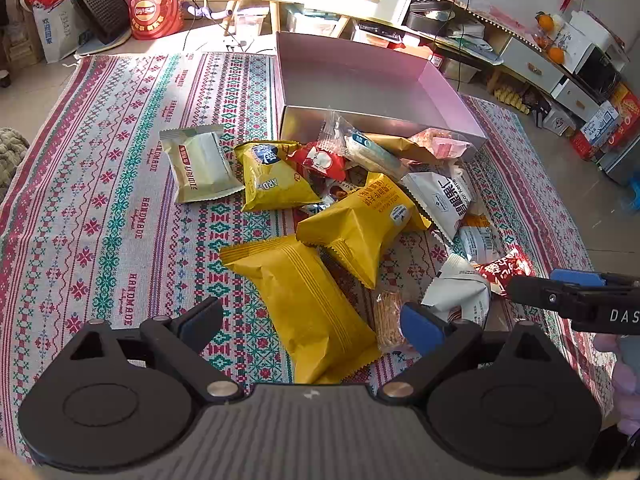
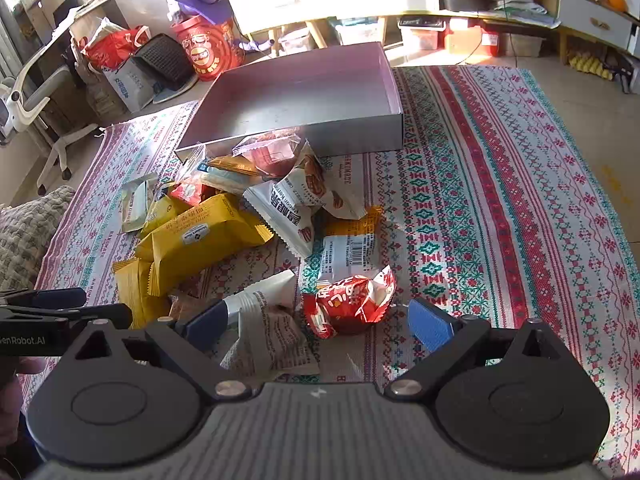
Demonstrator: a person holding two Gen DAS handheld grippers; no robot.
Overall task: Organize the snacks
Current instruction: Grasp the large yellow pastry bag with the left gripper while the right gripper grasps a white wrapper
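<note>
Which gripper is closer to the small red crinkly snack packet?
Right. The right gripper is open with the red packet between its fingers; the left gripper straddles a big yellow packet farther left.

Legible markings in my feeds

I am reading "HANDMADE" on the woven cloth, "Lay's" on the red tub, "ARD" on a yellow packet, "DAS" on the right gripper.

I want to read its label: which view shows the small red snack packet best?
The right wrist view: the small red snack packet lies whole and near, between the open right gripper fingers. In the left wrist view it sits far right, partly hidden behind the right gripper.
</note>
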